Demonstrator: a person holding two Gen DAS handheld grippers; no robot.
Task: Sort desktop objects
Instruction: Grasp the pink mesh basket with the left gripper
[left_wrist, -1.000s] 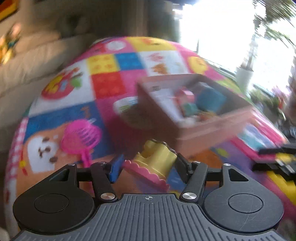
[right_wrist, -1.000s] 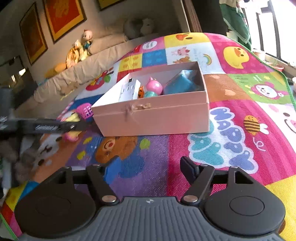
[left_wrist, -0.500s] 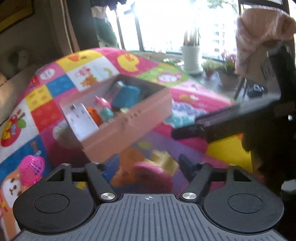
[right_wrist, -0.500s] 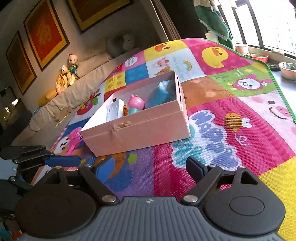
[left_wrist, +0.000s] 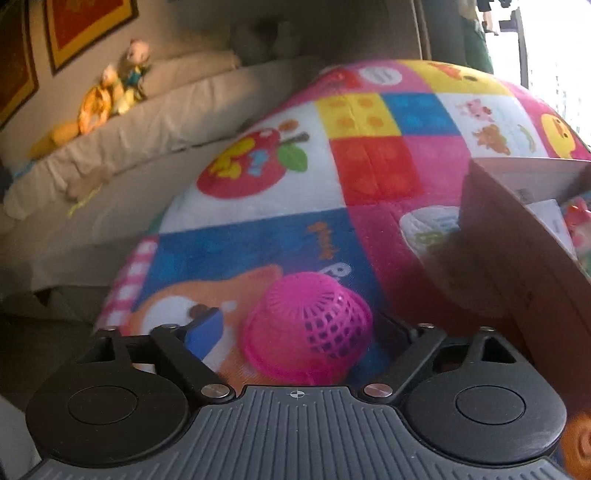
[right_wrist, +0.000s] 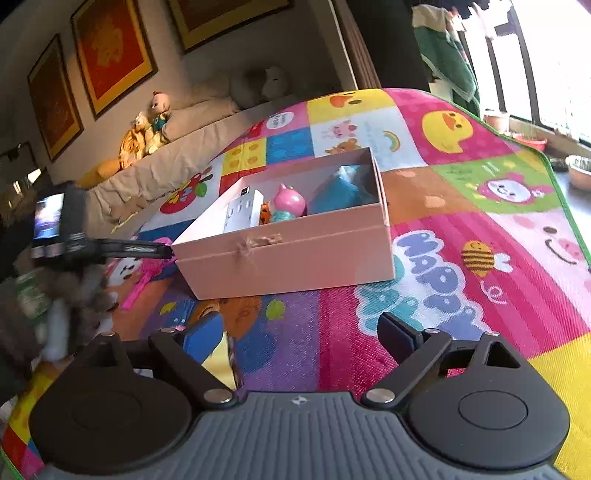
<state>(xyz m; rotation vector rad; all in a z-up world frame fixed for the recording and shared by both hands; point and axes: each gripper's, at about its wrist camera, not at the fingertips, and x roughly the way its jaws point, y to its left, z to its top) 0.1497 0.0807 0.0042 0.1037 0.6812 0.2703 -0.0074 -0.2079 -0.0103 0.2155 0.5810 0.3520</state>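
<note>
Pink mesh basket (left_wrist: 308, 328), upside down on the play mat (left_wrist: 258, 236), low centre of the left wrist view, just left of the pink box (left_wrist: 517, 266). Next up, by the look of it: gripping this basket for the box. Best done by centring on the tapered wall, closing gently on the soft mesh, lifting clear of the box rim. Left gripper (left_wrist: 295, 328): jaws opening, straddling the basket, pads not clearly pressing. Right gripper (right_wrist: 306, 336), low centre of its view: jaws opening, nothing between them but mat. Box (right_wrist: 295, 240) mid-frame there, already holding a pink figure (right_wrist: 288, 205) and a blue item (right_wrist: 341, 192).
</note>
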